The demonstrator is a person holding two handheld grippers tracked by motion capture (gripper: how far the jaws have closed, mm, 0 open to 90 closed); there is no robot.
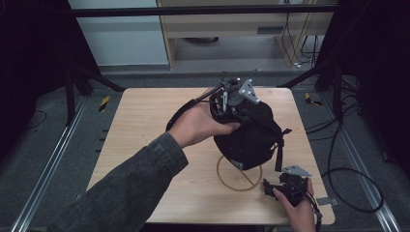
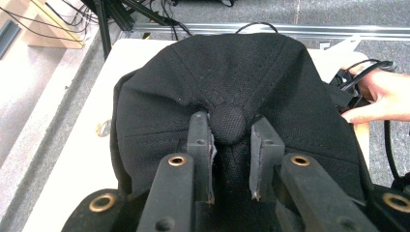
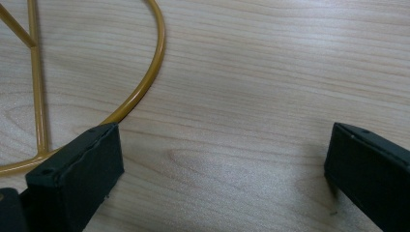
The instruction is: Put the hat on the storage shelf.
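A person works at a pale wooden counter (image 1: 145, 125) with a handheld gripper in each hand. The left gripper (image 2: 231, 154), seen from the high view near the far middle of the counter, is clamped on the small fabric button at the crown of a black cap (image 1: 251, 133); in the left gripper view its two black jaws pinch the cloth on either side of that button, so the cap hangs or is steadied from its top. The cap sits over a yellow wire stand (image 1: 239, 176), whose round base ring lies flat on the counter just below it, toward the near edge. Holding the cap by its crown probably lets it be lowered onto, or lifted off, the stand while keeping its dome shape; which of the two cannot be told. A back strap dangles at the cap's right side. The right gripper (image 1: 286, 187) rests low near the counter's near right corner, just beside the stand's ring. In the right gripper view its jaws stand wide apart with nothing between them, bare wood below and the ring curving past the left jaw. No container is on the counter; the cap's hollow cannot be seen.
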